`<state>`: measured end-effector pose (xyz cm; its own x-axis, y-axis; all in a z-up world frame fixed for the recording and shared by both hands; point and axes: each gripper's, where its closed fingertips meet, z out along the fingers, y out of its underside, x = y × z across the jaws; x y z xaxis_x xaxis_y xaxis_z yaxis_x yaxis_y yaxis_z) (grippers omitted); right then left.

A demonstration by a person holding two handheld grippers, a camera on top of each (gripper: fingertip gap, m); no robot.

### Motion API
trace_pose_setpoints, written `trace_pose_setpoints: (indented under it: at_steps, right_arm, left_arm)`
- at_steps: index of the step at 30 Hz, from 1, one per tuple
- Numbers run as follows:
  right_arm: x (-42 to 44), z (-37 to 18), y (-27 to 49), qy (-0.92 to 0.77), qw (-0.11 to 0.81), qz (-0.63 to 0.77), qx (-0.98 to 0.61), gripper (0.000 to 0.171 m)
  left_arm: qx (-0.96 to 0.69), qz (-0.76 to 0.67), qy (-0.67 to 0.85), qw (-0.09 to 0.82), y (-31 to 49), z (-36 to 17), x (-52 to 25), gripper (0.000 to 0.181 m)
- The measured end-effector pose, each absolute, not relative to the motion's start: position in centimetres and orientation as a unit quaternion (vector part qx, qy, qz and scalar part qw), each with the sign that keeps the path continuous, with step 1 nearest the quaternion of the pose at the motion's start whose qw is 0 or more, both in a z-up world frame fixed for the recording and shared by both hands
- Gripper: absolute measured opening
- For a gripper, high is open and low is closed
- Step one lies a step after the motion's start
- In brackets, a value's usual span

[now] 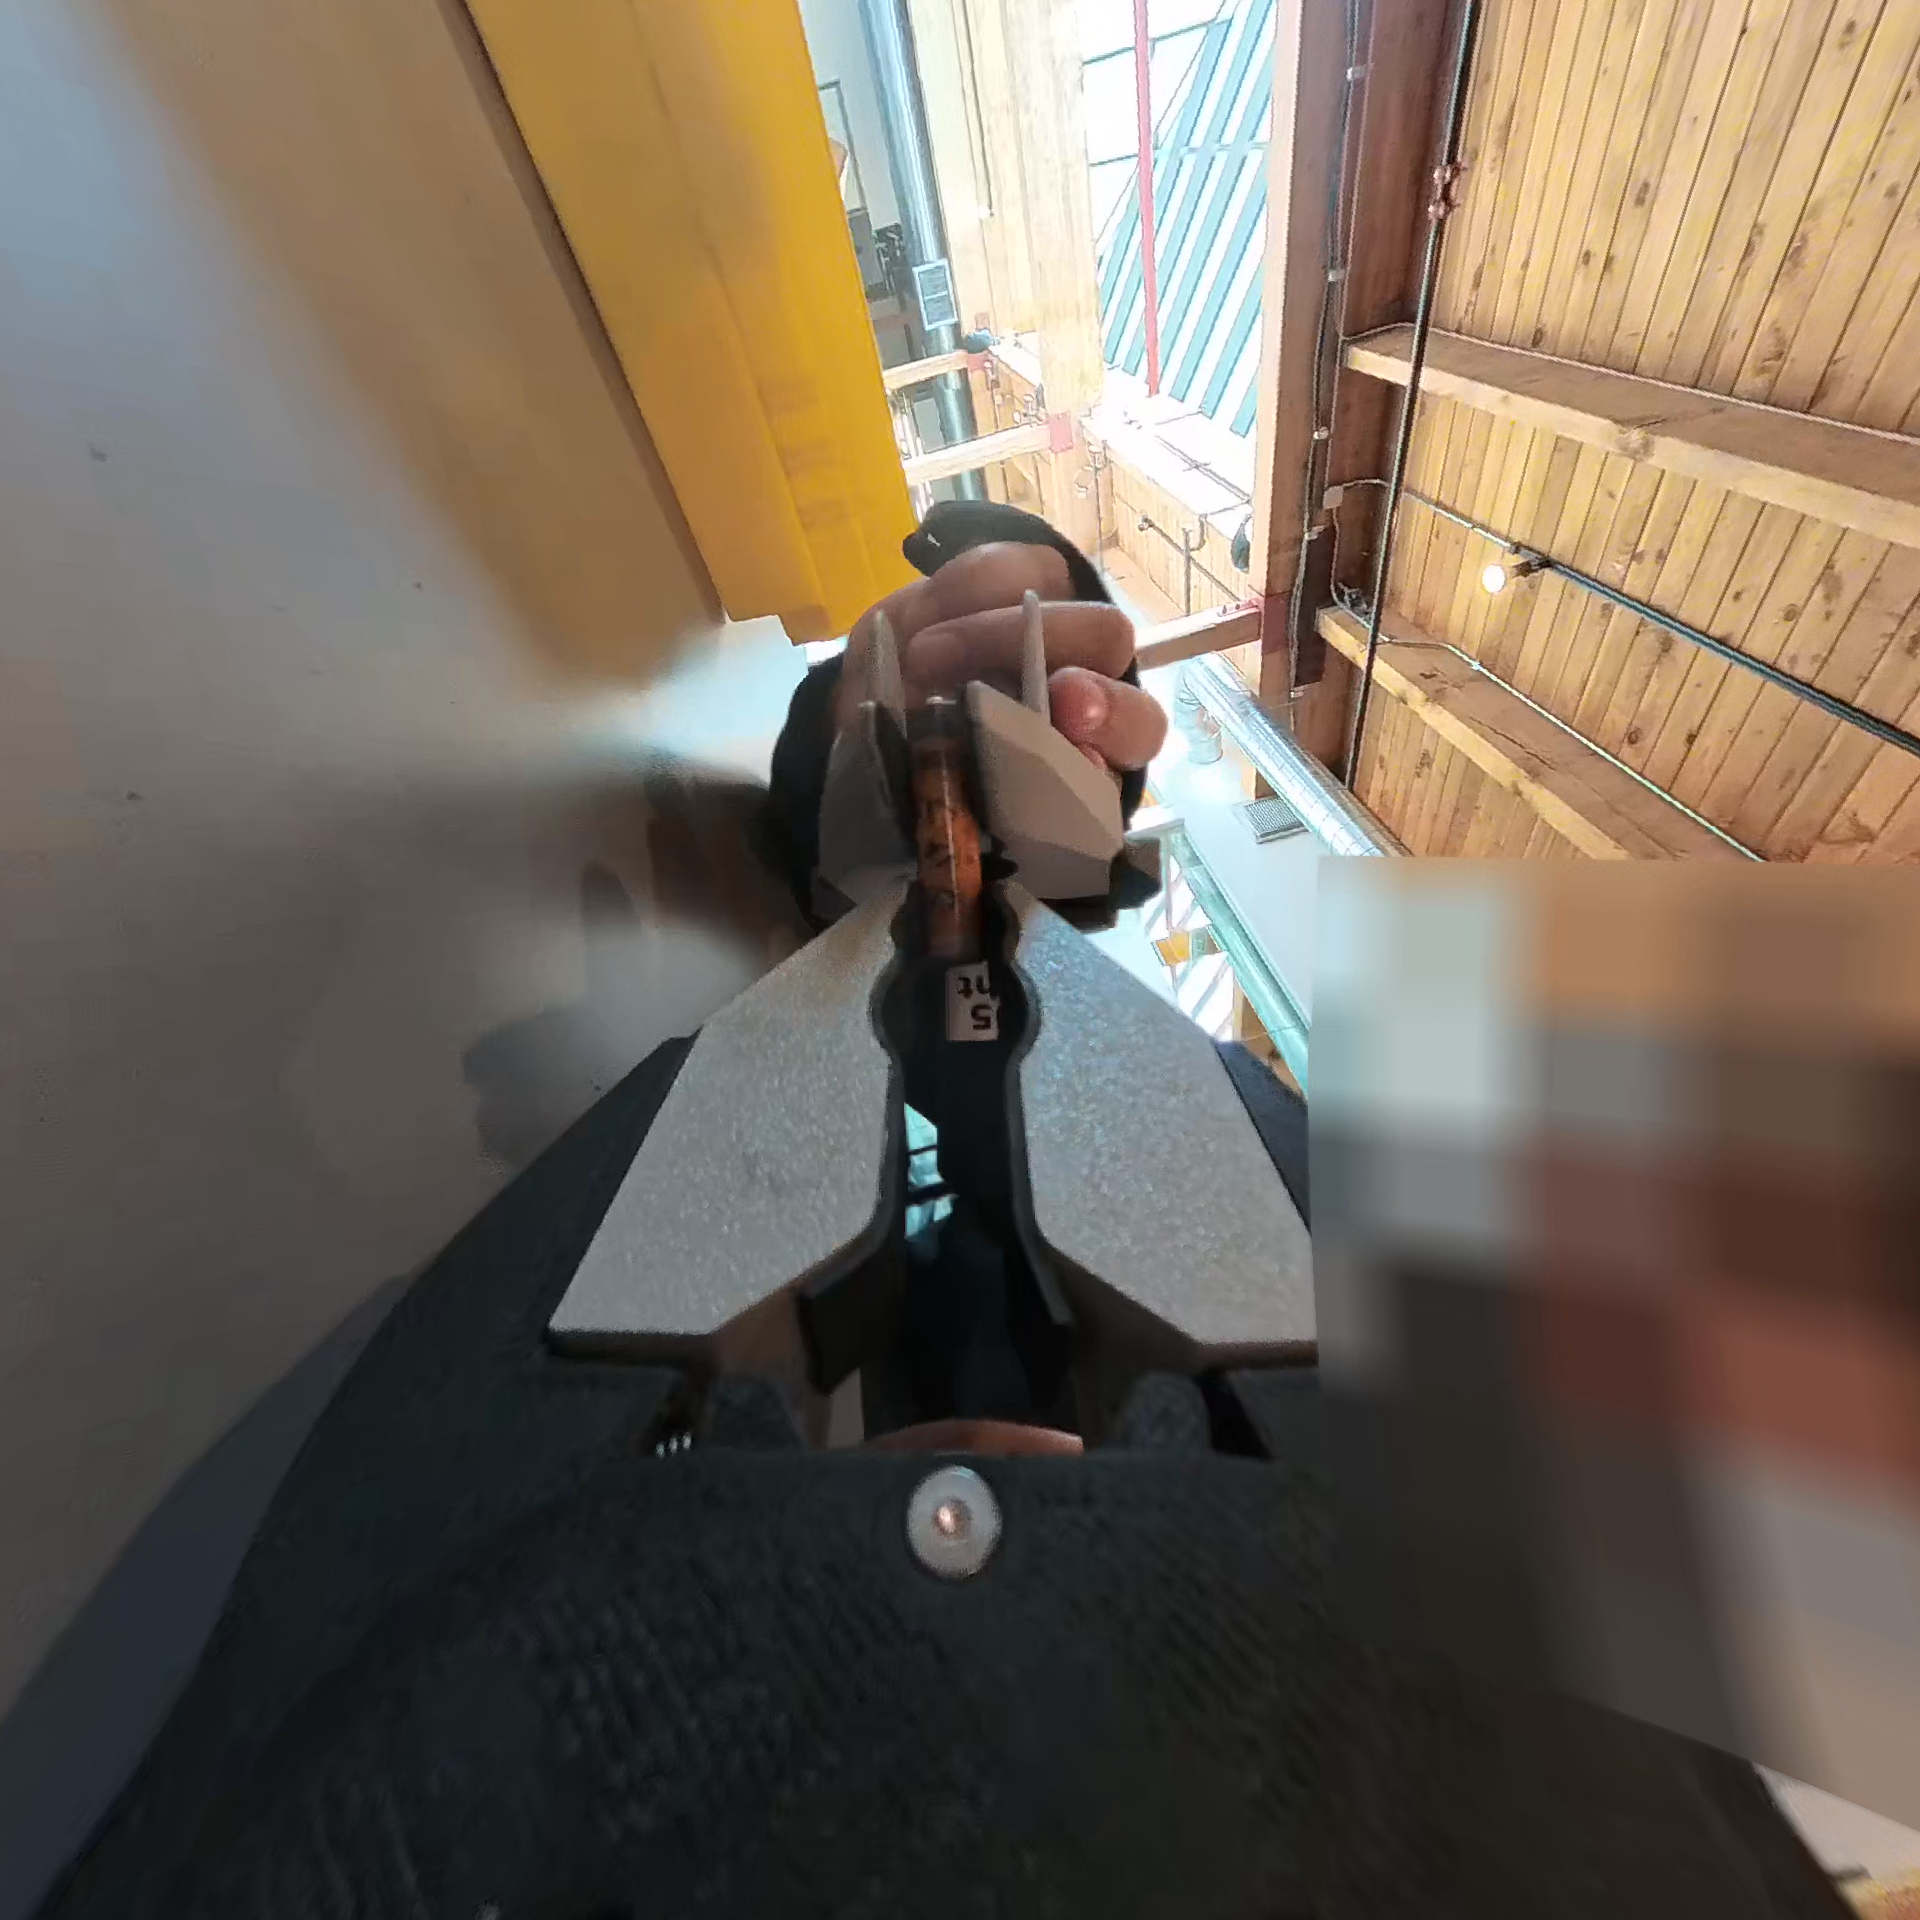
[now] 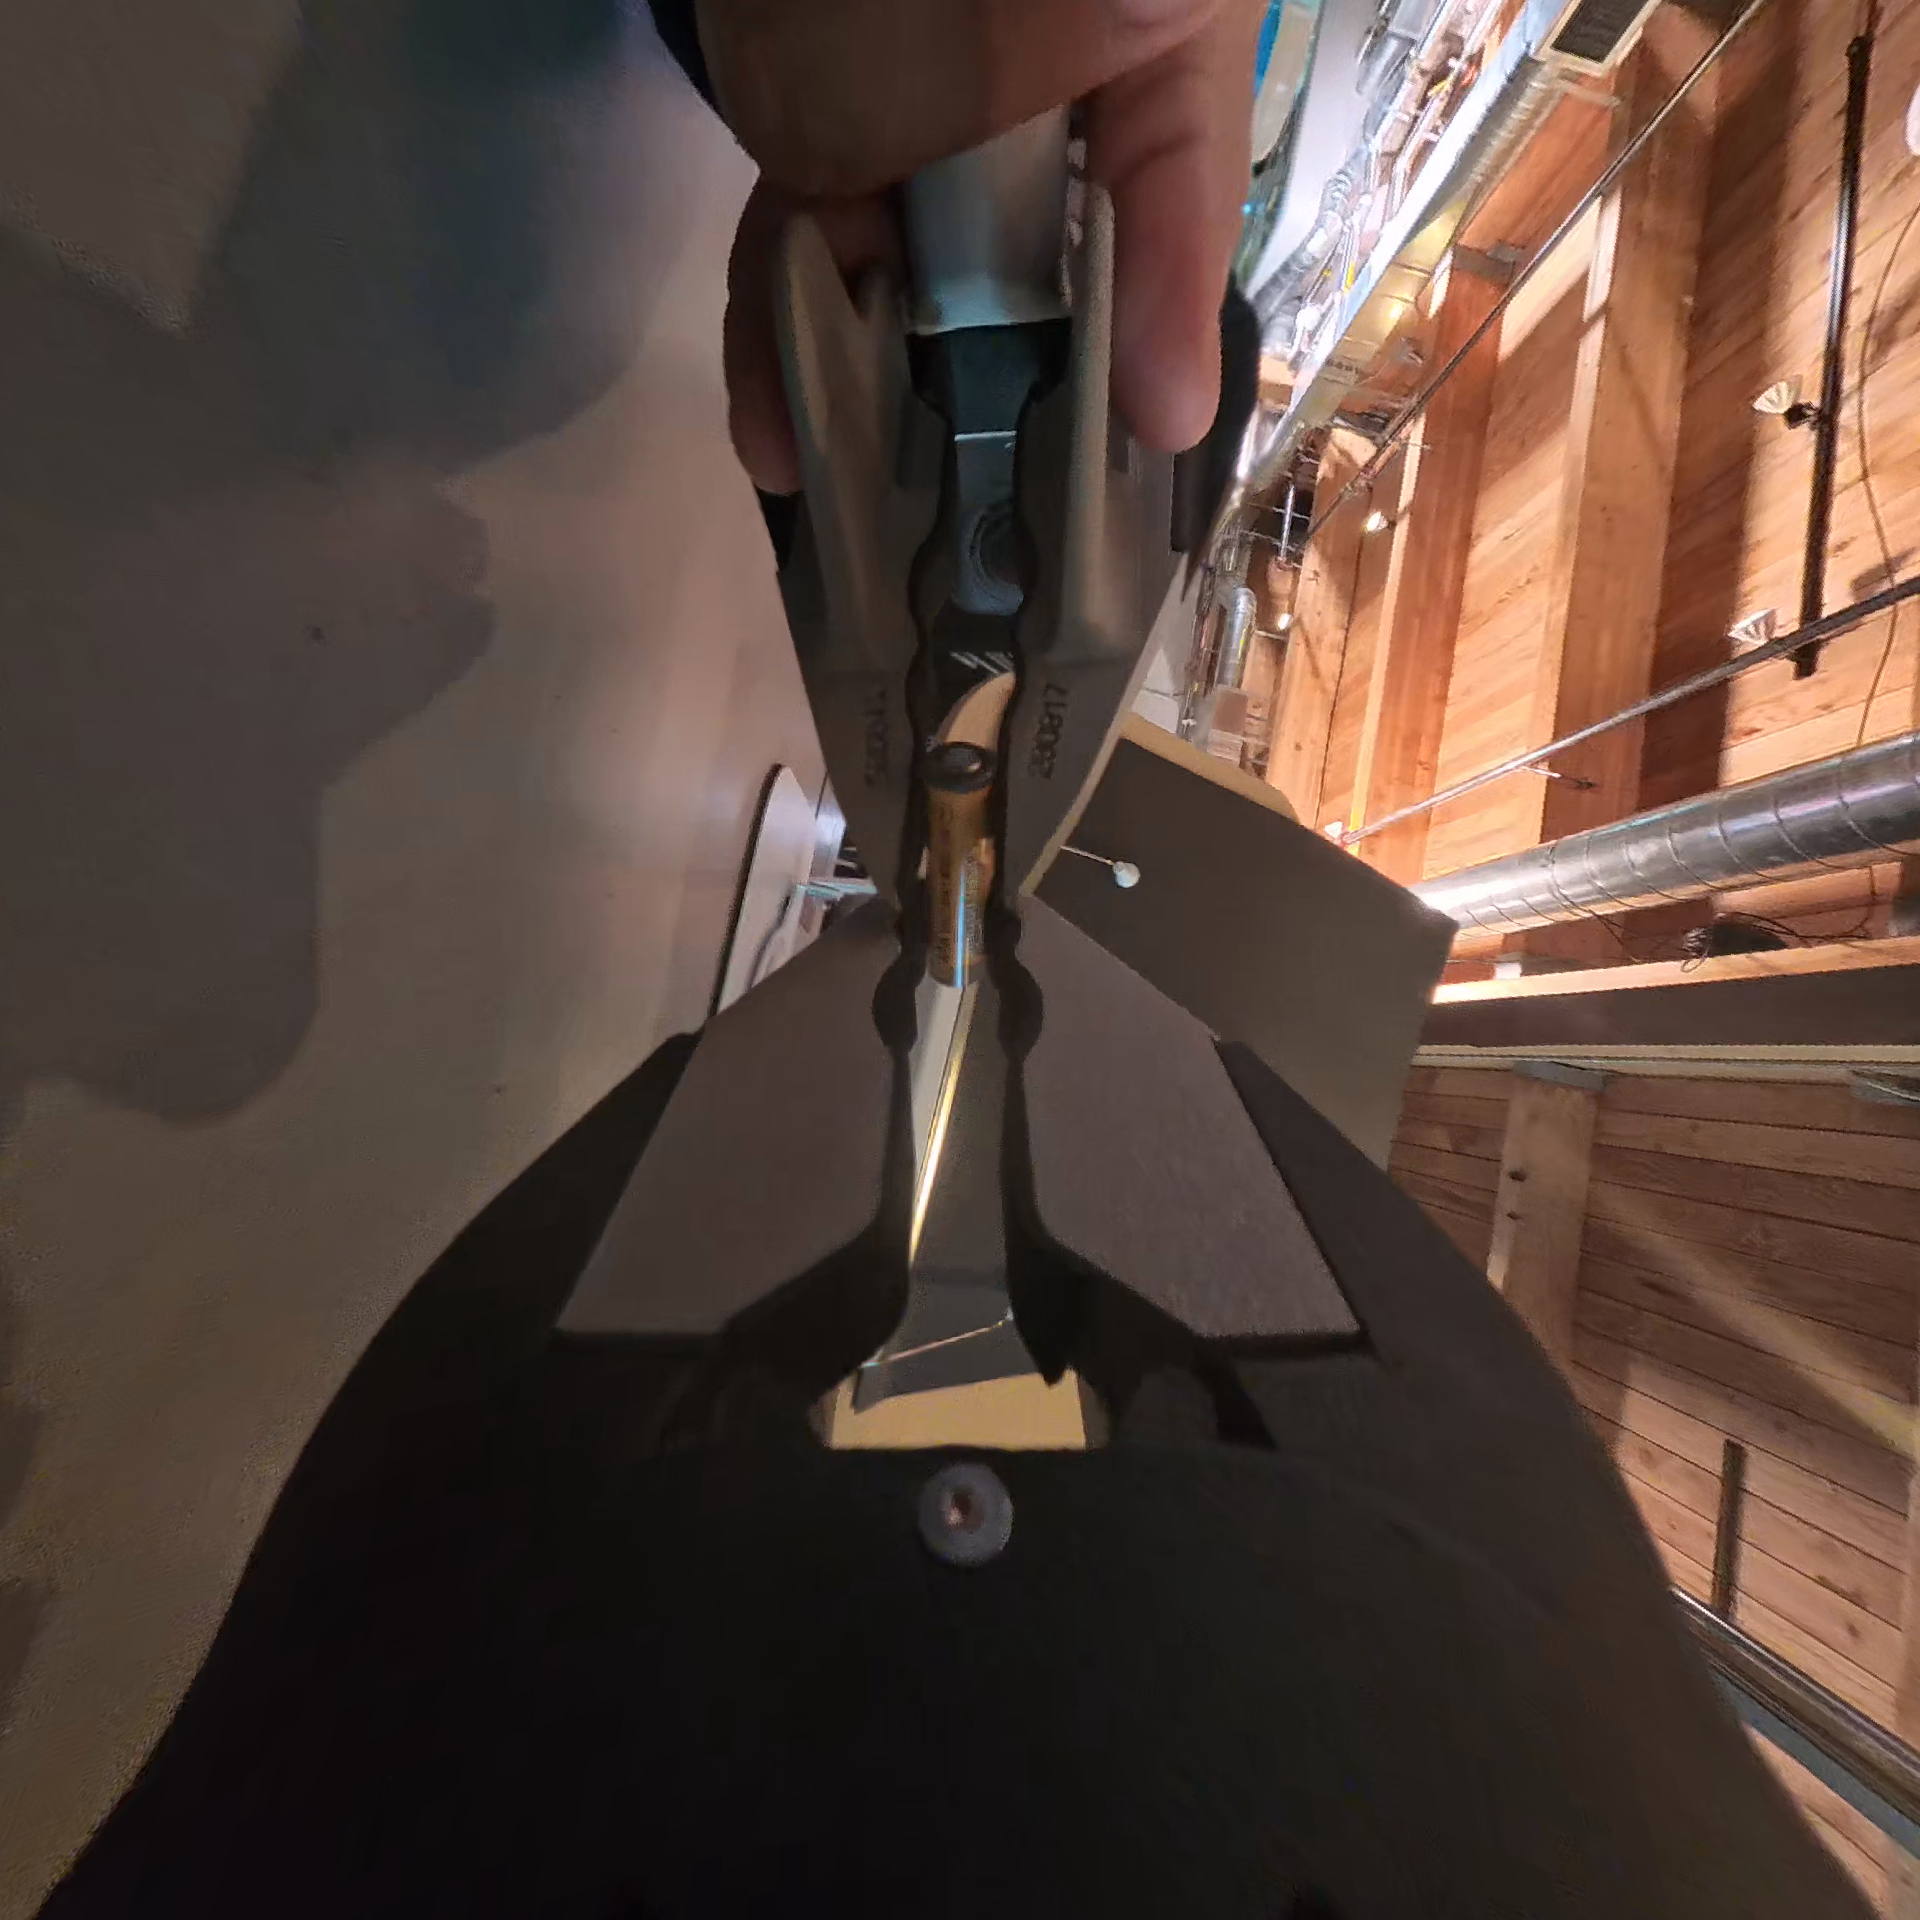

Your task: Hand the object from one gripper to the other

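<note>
A small copper-and-black battery (image 1: 943,831) is held in the air between both grippers, which meet tip to tip. My left gripper (image 1: 948,914) has grey fingers closed on the battery's near end. My right gripper (image 1: 935,790) faces it, held by a hand (image 1: 1039,644), and its fingers close on the far end. In the right wrist view the battery (image 2: 956,862) sits between my right gripper's (image 2: 951,935) dark tips and the left gripper's (image 2: 956,821) grey fingers (image 2: 1070,644), held by a hand (image 2: 1143,208).
Both views are tilted sideways. A white wall (image 1: 260,520) fills the left, with a yellow panel (image 1: 727,260) beside it. Wooden plank ceiling and beams (image 2: 1662,520) lie on the right, with a metal duct (image 2: 1683,842) and a brown board (image 2: 1247,914).
</note>
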<state>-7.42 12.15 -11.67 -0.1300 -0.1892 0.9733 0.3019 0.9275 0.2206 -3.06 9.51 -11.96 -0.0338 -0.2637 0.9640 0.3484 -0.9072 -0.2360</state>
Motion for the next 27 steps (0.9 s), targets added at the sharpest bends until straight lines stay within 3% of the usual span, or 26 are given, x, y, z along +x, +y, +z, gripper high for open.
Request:
trace_pose_setpoints:
  at_steps: [4, 10, 18, 22, 27]
  right_arm:
    - [-7.3, -11.2, 14.6, -0.721, 0.657, -0.180, -0.124, 0.006]
    - [-5.3, -8.9, 21.4, -0.663, 0.661, -0.132, -0.325, 0.006]
    - [4.2, 0.0, 27.5, -0.476, 0.696, -0.042, -0.536, 0.007]
    - [12.9, 1.5, 35.5, -0.414, 0.626, -0.008, -0.661, 0.006]
    - [20.8, -4.2, 45.0, -0.391, 0.484, -0.051, -0.781, 0.007]
  left_arm:
    - [-0.661, -0.700, -0.017, 0.269, 10.2, -11.1, -4.5, 0.017]
    - [-0.716, -0.514, -0.017, 0.473, 13.5, -10.7, -10.5, 0.029]
    - [-0.782, -0.338, -0.011, 0.523, 15.1, -13.3, -14.1, 0.022]
    - [-0.778, -0.332, 0.001, 0.533, 14.9, -12.7, -13.5, 0.019]
    - [-0.775, -0.359, -0.001, 0.520, 14.9, -12.9, -12.7, 0.019]
